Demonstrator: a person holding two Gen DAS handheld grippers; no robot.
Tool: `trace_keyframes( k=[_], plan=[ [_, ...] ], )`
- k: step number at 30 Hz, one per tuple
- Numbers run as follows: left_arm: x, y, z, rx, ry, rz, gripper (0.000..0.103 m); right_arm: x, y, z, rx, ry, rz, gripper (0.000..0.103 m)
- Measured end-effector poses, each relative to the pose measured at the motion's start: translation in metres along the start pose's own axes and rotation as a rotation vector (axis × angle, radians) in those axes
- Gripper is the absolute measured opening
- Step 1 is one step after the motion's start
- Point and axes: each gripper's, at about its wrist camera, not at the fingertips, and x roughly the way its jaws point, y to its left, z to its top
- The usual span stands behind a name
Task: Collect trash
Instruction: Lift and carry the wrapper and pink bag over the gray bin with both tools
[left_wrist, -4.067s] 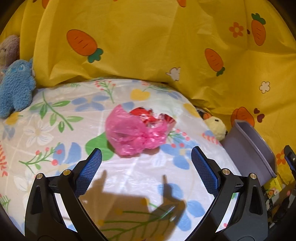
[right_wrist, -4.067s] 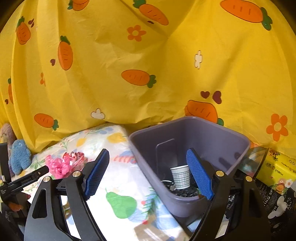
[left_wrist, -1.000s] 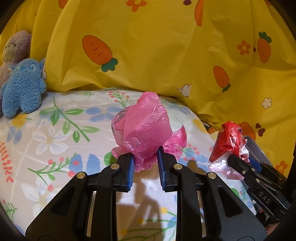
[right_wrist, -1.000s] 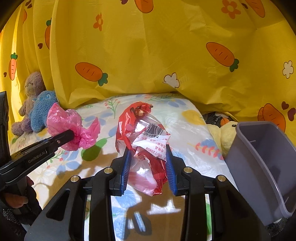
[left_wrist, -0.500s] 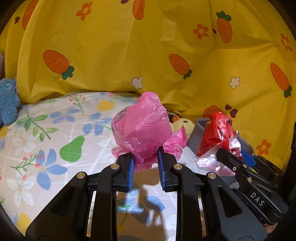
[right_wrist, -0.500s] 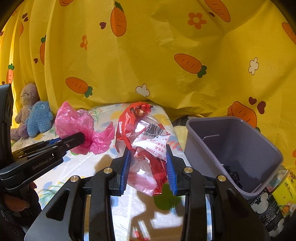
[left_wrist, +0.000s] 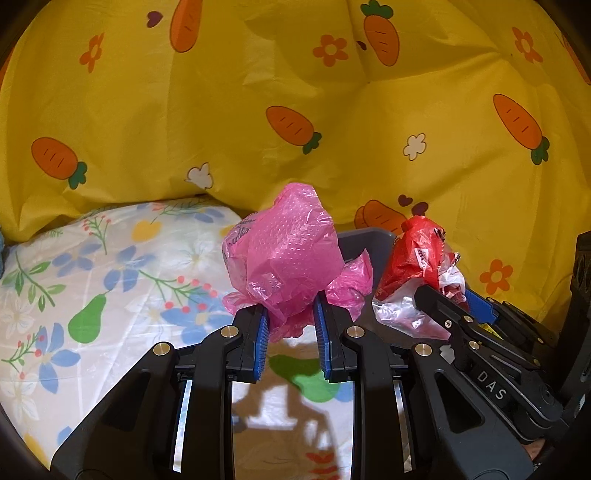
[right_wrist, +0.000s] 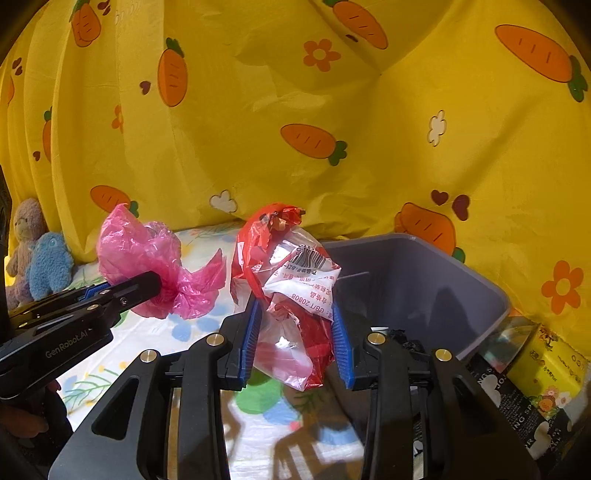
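Observation:
My left gripper (left_wrist: 290, 308) is shut on a crumpled pink plastic bag (left_wrist: 288, 254), held up above the flowered bed sheet (left_wrist: 110, 280). The same pink plastic bag (right_wrist: 147, 262) and left gripper (right_wrist: 157, 284) show at the left of the right wrist view. My right gripper (right_wrist: 295, 317) is shut on a red and clear plastic wrapper (right_wrist: 291, 280) with a barcode label. That red wrapper (left_wrist: 417, 258) and right gripper (left_wrist: 448, 295) appear at the right of the left wrist view. A grey trash bin (right_wrist: 461, 280) stands just right of the wrapper, with dark trash at its bottom; its rim (left_wrist: 369, 236) peeks out behind both bags.
A yellow carrot-print cloth (right_wrist: 332, 110) hangs behind everything. Two plush toys (right_wrist: 40, 258), one blue and one mauve, sit at the bed's far left. A yellow box (right_wrist: 550, 362) and a black printed box (right_wrist: 517, 406) lie beside the bin at the right.
Both grippers have swung right with their bags still held. The grey bin has come close, now directly behind the pink bag and beside the red wrapper; the plush toys slid out of the left view.

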Motion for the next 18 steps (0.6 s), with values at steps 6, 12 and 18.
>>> trace_keyframes(
  k=[6, 12, 18],
  plan=[
    [0.022, -0.039, 0.022, 0.031, 0.002, -0.069, 0.021, 0.001, -0.037, 0.01, 0.043, -0.034, -0.145, 0.036],
    [0.054, -0.076, 0.036, 0.065, 0.019, -0.127, 0.021, 0.016, -0.07, 0.007, 0.098, 0.005, -0.219, 0.037],
    [0.088, -0.088, 0.035, 0.067, 0.072, -0.169, 0.021, 0.029, -0.084, 0.004, 0.114, 0.031, -0.255, 0.038]
  ],
)
